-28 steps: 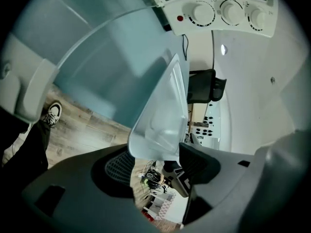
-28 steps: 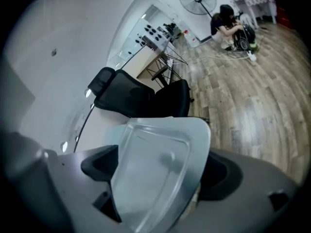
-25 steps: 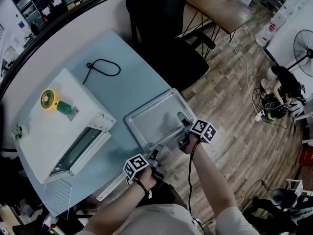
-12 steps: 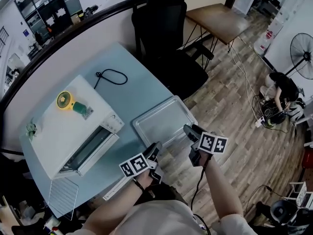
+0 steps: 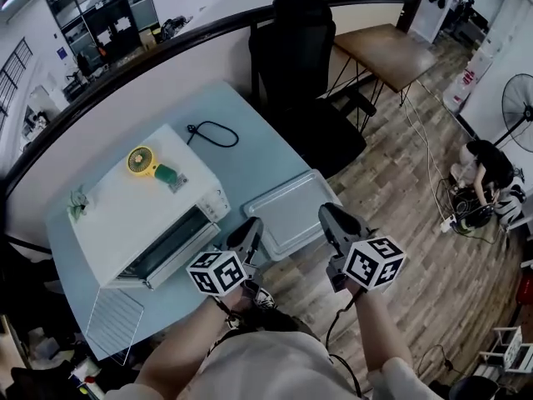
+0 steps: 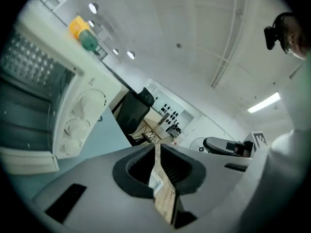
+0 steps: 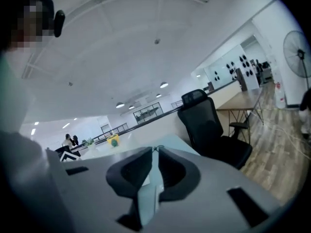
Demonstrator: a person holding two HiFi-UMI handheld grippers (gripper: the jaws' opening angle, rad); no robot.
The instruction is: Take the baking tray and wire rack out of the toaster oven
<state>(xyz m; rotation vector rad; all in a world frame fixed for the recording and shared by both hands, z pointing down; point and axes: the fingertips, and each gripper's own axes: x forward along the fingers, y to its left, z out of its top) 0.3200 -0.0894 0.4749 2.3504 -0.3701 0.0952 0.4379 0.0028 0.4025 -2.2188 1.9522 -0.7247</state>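
The empty silver baking tray (image 5: 287, 213) lies flat on the pale blue table (image 5: 250, 152), to the right of the white toaster oven (image 5: 137, 215), whose glass door (image 5: 171, 257) hangs open. The wire rack (image 5: 114, 322) rests at the table's near left corner, past the oven's door. My left gripper (image 5: 252, 226) and my right gripper (image 5: 326, 213) are raised above the tray's near edge, apart from it. The jaws of both are closing, down to a narrow slit, and nothing is between them. The left gripper view has the left gripper (image 6: 156, 147) beside the oven's knobs (image 6: 80, 115). In the right gripper view the right gripper (image 7: 154, 150) points across the table.
A small yellow fan (image 5: 143, 162) sits on top of the oven, and a black cable (image 5: 212, 132) loops on the table behind it. A black office chair (image 5: 308, 73) stands past the table's far edge and a wooden table (image 5: 387, 52) beyond. A person (image 5: 487, 161) crouches on the floor at the right.
Both grippers have let go of the tray's near edge, lifted well clear of it and closed their jaws. The tray stays flat on the table.
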